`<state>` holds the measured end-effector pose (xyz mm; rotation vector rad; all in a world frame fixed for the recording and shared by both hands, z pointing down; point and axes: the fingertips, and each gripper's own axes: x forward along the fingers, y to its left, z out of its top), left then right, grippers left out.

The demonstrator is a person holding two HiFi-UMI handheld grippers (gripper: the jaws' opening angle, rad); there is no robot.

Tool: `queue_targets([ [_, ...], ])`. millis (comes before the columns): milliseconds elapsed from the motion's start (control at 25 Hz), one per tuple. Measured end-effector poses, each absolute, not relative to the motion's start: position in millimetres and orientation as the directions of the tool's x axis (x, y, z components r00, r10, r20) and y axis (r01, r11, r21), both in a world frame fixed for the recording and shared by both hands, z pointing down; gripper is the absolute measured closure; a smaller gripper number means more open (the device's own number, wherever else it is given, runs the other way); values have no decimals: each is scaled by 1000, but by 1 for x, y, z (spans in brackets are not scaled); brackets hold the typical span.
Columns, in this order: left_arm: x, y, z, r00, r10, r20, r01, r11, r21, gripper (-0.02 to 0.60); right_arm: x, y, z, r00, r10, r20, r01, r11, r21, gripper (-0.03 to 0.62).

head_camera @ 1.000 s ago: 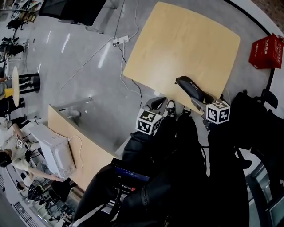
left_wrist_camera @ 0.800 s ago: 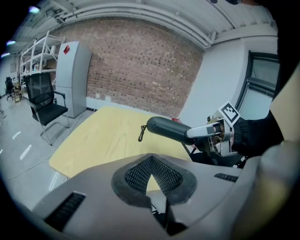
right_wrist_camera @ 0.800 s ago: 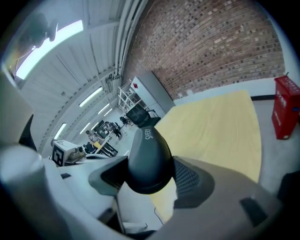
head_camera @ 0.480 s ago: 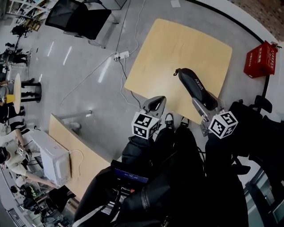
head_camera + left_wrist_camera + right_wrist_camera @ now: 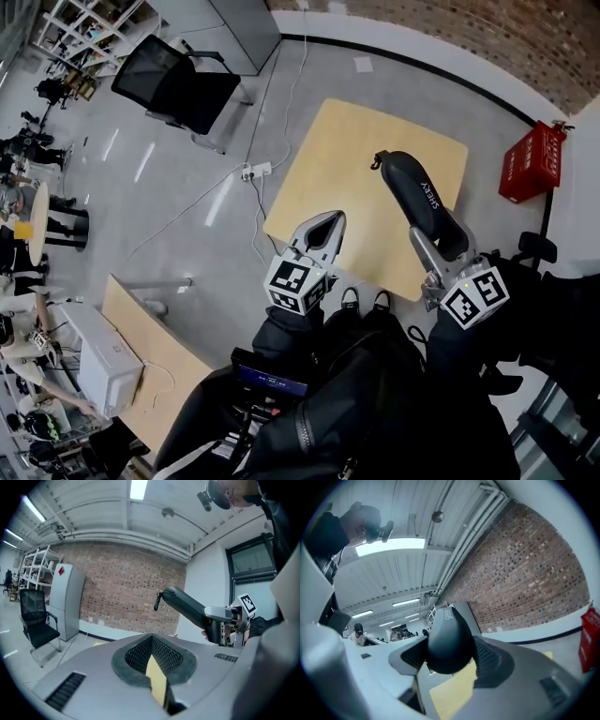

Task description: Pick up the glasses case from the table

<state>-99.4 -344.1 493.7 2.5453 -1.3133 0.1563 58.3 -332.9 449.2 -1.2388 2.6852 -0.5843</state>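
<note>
**Glasses case held in the air over the table by the right gripper.**

Nearest, the lower frame was filled by the person's dark jacket [image 5: 375, 403], and the floor beneath was hidden. The right gripper [image 5: 441, 239] was clamped on one end of the glasses case [image 5: 417, 192], its jaws kept wide. The left gripper [image 5: 325, 220] was closed at its tips on nothing. The table [image 5: 356, 141] was partly screened by both. Farther off, a chair [image 5: 178, 89] and a red box [image 5: 530, 159] were seen. A second before, case and grippers had been lower, at the table's near edge.
</note>
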Motion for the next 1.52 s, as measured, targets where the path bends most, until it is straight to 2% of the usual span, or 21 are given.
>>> queue_targets([
  [320, -91, -365, 417, 601, -796, 77, -798, -591, 123, 581, 66, -335, 368, -623, -776, -98, -727, 620, -294, 286],
  [680, -99, -370, 345, 586, -808, -58, -807, -588, 49, 581, 63, -339, 308, -632, -745, -215, -717, 667, -202, 286],
  [1520, -136, -354, 293, 517, -838, -173, -851, -525, -1, 581, 42, -326, 251, -647, -662, -379, -661, 734, -153, 286],
])
